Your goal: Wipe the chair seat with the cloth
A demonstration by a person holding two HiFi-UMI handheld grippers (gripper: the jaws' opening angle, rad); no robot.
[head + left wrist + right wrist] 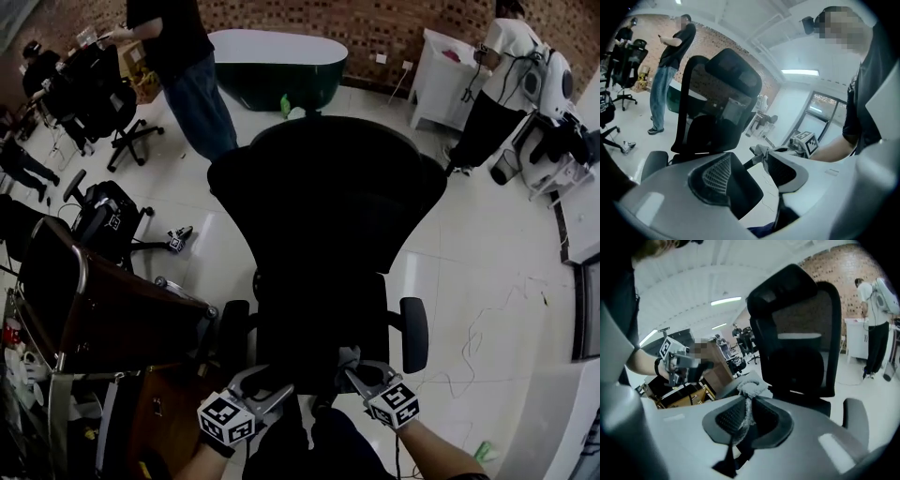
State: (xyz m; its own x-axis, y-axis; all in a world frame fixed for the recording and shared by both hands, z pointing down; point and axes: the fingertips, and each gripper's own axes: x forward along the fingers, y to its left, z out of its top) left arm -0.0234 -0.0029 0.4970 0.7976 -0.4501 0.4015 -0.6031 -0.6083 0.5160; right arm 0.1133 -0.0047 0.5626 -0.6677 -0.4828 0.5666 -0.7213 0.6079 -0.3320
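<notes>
- the black mesh-backed office chair fills the middle of the head view. its dark padded seat faces the person and has nothing lying on it.
- the right gripper has its jaws drawn in tight on a small grey cloth. only a thin twisted strand runs between the pads, and a crumpled bunch sticks out past the tips.
- that cloth sits at the chair's front seat edge, on the side of the right armrest. whether it touches the seat yet cannot be told.
- the left gripper has its jaws wide apart with nothing between them. it hangs at the same front edge of the chair, just beside the right gripper and nearer the left armrest.
- judging by this, the wipe itself looks not yet begun, and the whole seat is left to cover.
- risk: the grip is on a narrow strand, so dragging it over the seat fabric could pull the cloth out of the jaws.
- risk: the cloth is balled up, so only a small patch would meet the chair seat, and the hard jaw tips might scrape it instead.
- risk: an office chair like this probably swivels or rolls, so a firm push could move it away unless the free left gripper steadies it.
</notes>
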